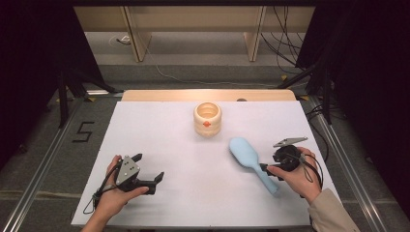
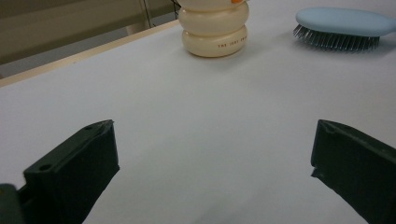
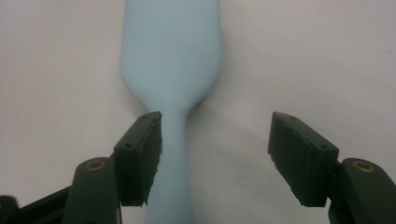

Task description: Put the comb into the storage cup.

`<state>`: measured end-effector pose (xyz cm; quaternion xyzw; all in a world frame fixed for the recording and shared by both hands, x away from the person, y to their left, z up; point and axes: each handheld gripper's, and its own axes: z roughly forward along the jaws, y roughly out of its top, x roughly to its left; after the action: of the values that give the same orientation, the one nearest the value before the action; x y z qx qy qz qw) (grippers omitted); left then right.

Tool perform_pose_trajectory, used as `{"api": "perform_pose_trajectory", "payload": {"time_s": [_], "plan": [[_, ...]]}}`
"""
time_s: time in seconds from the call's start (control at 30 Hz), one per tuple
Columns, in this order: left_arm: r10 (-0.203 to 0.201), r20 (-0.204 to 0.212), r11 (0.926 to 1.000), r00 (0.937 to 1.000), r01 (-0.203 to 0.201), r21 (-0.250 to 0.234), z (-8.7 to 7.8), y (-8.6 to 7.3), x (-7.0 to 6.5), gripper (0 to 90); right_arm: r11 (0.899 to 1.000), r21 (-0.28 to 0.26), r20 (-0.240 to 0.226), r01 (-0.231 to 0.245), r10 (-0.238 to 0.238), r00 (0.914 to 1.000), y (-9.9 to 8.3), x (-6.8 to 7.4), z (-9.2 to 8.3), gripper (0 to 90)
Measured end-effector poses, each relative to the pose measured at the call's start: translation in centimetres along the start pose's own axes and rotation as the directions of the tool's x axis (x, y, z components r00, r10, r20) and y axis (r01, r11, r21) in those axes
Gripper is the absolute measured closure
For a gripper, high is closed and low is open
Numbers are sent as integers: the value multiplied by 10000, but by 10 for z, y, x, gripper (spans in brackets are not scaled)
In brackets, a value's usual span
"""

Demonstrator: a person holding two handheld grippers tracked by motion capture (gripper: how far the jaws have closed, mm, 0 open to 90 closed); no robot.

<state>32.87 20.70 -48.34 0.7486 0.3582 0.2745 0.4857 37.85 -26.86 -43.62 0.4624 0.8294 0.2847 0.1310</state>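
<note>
My right gripper (image 1: 269,170) sits at the near right of the table (image 1: 164,145), its jaws apart with the brush (image 1: 250,159) handle between them. In the right gripper view the handle lies against one pad (image 3: 140,158) and clear of the other, so nothing is clamped. The brush lies bristles down, its head pointing far and left toward the cup (image 1: 207,119). My left gripper (image 1: 147,169) rests at the near left, jaws wide open and empty, well apart from the brush
</note>
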Motion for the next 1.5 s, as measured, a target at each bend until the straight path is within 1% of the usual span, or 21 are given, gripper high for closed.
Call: {"api": "perform_pose_trajectory", "payload": {"time_s": [0.03,0.07,0.1,0.23,0.33,0.43,0.47,0.53,0.6,0.7,0.8,0.97,1.13,1.27,1.3,1.37,1.43,1.5], "plan": [[-17,-38,10000,10000,17,-25,0,0,0,2,10000,-1,-95,-7,7,10000,1,1,0,342],[-21,-36,10000,10000,21,-28,0,0,0,2,9998,31,-221,191,-190,9996,1,1,0,313],[-4,-29,10000,10000,4,-9,0,0,1,2,9996,36,-222,284,-283,9994,2,2,0,283],[-14,-18,10000,10000,14,-4,0,0,0,2,9981,27,-226,618,-617,9978,6,5,1,208],[-10,-34,10000,10000,10,-11,0,0,1,2,9956,228,-388,913,-904,9952,10,8,1,156],[-46,-69,10000,10000,46,-63,0,0,1,2,9905,693,-545,1189,-1153,9918,14,9,2,153],[-56,-75,10000,10000,55,-67,0,0,1,2,9889,772,-597,1271,-1227,9906,15,9,2,148],[-68,-93,9999,9999,67,-76,0,0,1,3,9881,903,-617,1248,-1195,9909,19,10,1,141],[-64,-110,10000,9999,63,-71,0,0,2,3,9847,1160,-644,1298,-1229,9903,22,11,1,140],[-53,-120,10000,9999,53,-71,0,0,1,3,9765,1635,-671,1406,-1312,9891,24,11,3,150],[-47,-122,10000,9999,46,-57,0,0,1,3,9735,1853,-636,1339,-1240,9902,25,12,6,153],[-77,-121,10000,9999,76,-57,0,0,2,3,9645,2269,-614,1350,-1242,9904,29,13,12,156],[-73,-129,9999,9999,72,-84,0,0,2,3,9585,2462,-675,1440,-1313,9890,34,14,18,159],[-82,-123,9999,9999,81,-72,0,0,2,3,9478,2811,-668,1502,-1368,9883,38,16,23,161],[-84,-126,9999,9999,83,-78,0,0,2,4,9437,2942,-645,1510,-1380,9883,38,16,24,164],[-79,-124,9999,9999,79,-67,0,0,2,3,9387,3124,-617,1458,-1331,9892,39,17,26,192],[-78,-120,9999,9999,77,-65,0,0,2,3,9307,3352,-630,1462,-1327,9892,39,18,29,193],[-85,-126,9999,9999,84,-90,0,0,2,3,9260,3470,-695,1489,-1329,9887,38,19,32,195]]}}
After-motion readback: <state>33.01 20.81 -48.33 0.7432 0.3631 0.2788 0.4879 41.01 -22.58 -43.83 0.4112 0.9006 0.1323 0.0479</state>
